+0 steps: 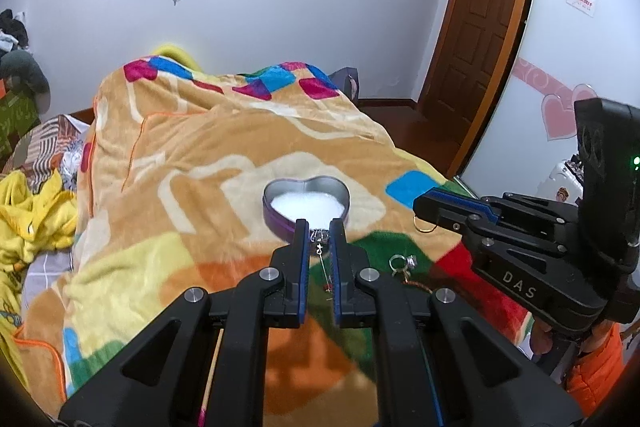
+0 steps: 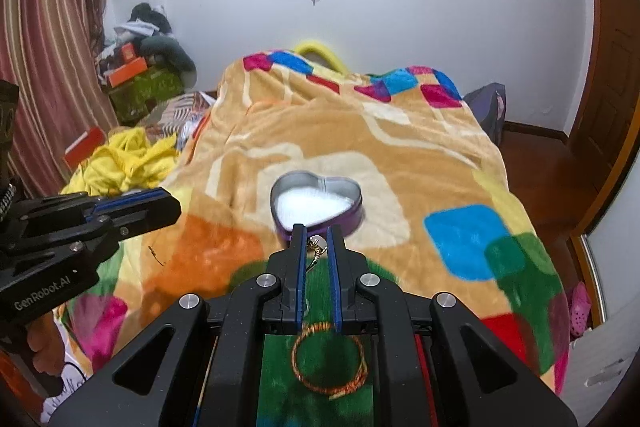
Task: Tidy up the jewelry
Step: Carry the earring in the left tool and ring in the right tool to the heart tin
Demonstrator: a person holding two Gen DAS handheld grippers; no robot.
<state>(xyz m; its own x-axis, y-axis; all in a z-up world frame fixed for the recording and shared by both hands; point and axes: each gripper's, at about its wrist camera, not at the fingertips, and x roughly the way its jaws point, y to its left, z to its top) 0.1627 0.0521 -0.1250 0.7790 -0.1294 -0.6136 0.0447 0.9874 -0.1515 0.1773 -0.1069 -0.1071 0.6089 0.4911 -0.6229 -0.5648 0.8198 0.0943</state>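
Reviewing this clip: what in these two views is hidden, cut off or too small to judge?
- Left wrist view: silver pendant between the left hand-held gripper fingers; too small to tell whether it is gripped.
- Left wrist view: silver rings; too small to count.
- Right wrist view: woven bracelet; its sides pass behind the right hand-held gripper.

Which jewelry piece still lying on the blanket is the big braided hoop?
The orange-gold braided bangle, flat on the green patch under the right gripper. The silver rings are far smaller and plain metal.

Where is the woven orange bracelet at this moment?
In the right wrist view, the bracelet lies flat on the blanket's green patch, under the right gripper, nearer than the heart tin.
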